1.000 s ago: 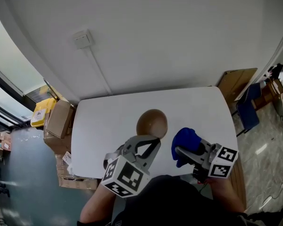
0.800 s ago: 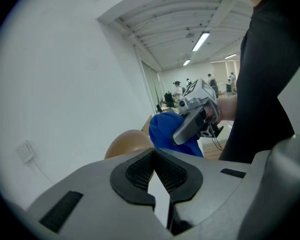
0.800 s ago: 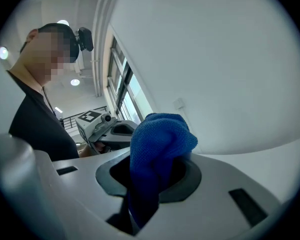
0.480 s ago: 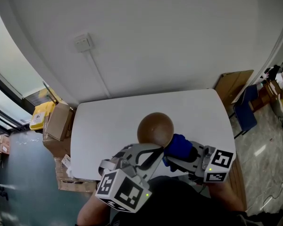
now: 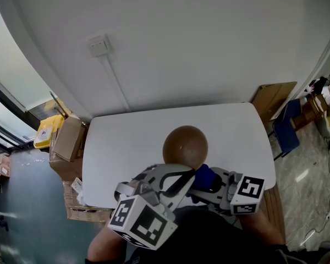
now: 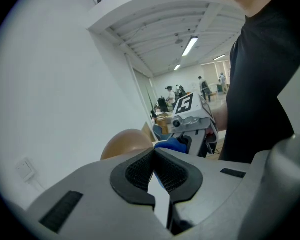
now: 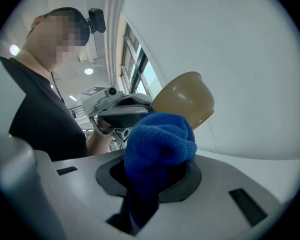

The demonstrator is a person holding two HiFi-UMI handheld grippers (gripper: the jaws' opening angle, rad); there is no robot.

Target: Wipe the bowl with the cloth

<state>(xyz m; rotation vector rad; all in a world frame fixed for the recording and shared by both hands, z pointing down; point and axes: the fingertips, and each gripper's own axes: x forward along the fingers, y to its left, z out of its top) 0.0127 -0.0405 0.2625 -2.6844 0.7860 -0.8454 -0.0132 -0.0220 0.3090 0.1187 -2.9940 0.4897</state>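
Bowl: the brown bowl point(image 5: 185, 144) is hanging tilted above the white table point(image 5: 126, 142), clear of it, with its rounded outside facing the head camera.
Bowl to left gripper: it is sitting at about 12 o'clock from the tips of the left gripper point(image 5: 185, 172) and touching them. In the right gripper view its edge is running into those tips.
Left gripper: its jaws are pressing together at the tips, nipping the bowl's rim.
Cloth: the blue cloth point(image 5: 204, 176) is bulging out of the right gripper point(image 5: 202, 183), at about 5 o'clock from the bowl and just beside it.
Right gripper: its jaws are clamping the cloth, which is filling the gap between the pads.
Hidden: the bowl's inside is facing away from the head view, and the pinch point on the rim is lying behind the left gripper's pads.
Hard to make out: I cannot tell whether the cloth is touching the bowl.
Cut off: the person's arms are running out of the head view's lower edge.
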